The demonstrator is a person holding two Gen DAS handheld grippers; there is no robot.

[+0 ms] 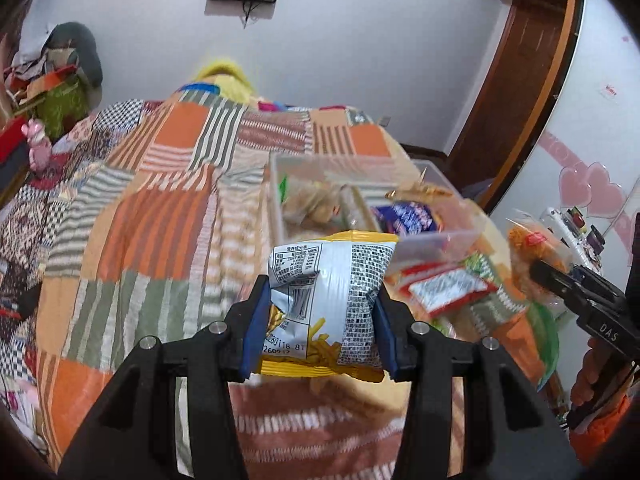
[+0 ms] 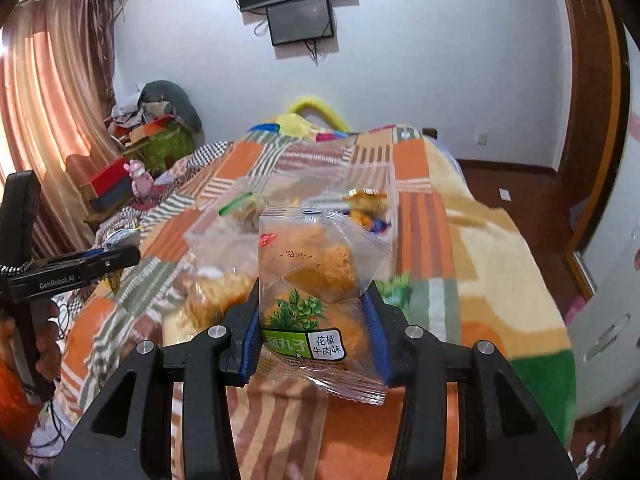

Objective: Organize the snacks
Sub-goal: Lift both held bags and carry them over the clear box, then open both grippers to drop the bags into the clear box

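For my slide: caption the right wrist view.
Right gripper holds a clear snack packet above the patchwork bedspread.

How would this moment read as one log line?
left gripper: shut on yellow chip bag | right gripper: shut on clear snack packet | clear bin: ahead

Your bed's patchwork blanket (image 1: 168, 208) carries a clear plastic bin (image 1: 276, 196) of snacks, loose snack packets (image 1: 444, 292) beside it, yellow pillow (image 1: 226, 76) at far end.

Black claws (image 1: 320, 320), blue pads (image 1: 256, 328), silver screws (image 1: 219, 327)
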